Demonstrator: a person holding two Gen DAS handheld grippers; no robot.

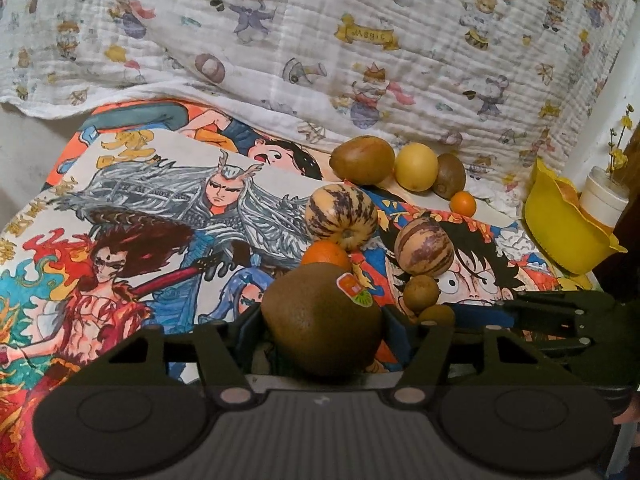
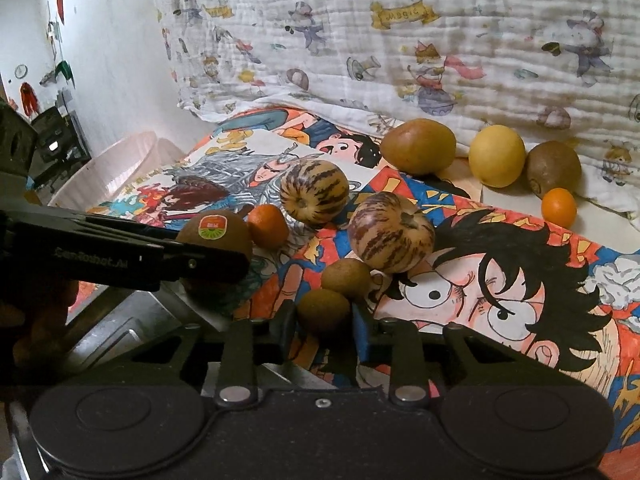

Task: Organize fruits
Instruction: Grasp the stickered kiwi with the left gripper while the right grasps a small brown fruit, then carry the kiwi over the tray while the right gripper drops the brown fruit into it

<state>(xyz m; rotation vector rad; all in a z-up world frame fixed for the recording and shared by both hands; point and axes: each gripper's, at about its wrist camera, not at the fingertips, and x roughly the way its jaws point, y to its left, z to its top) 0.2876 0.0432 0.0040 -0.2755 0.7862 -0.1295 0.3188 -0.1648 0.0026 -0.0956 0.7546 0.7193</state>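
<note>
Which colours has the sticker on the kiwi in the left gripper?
The sticker is orange above, green below; clearest in the right wrist view.

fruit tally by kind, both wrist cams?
Fuzzy brown kiwis: 3
Purple-striped tan melons: 2
Small orange citrus: 2
Round yellow citrus: 1
Small round brown fruits: 2
Total: 10
</note>
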